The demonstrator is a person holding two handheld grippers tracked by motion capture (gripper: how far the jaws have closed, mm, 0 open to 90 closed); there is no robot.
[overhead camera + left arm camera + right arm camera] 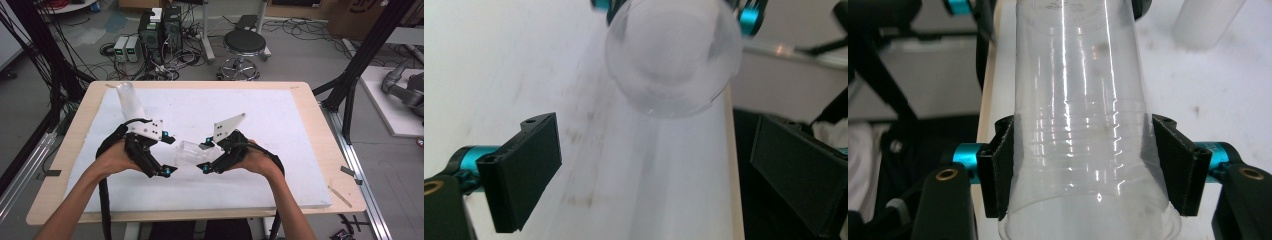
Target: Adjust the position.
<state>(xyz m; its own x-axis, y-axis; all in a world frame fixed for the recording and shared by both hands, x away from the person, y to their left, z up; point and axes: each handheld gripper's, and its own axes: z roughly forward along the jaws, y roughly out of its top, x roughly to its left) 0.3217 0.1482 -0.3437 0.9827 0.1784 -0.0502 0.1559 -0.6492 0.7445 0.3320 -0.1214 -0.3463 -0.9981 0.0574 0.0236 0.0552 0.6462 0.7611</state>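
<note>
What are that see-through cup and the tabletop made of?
The cup looks like thin clear plastic: glossy, with bright streaks and moulded ridges, pinched between black jaws. The tabletop seems pale wood at its rim, under a matte white, slightly smudged sheet, perhaps foam board.

I work in a robotics lab. My bench (pixel 310 107), topped with a white board, stands on a grey floor strewn with tangled cables (pixel 195 55). Behind it sit 2 black computer towers (pixel 160 30), small power boxes (pixel 126 48) and a round stool (pixel 244 45). Black metal framing (pixel 372 42) rises at both sides, and a grey robot arm (pixel 405 85) lies to the right.
</note>
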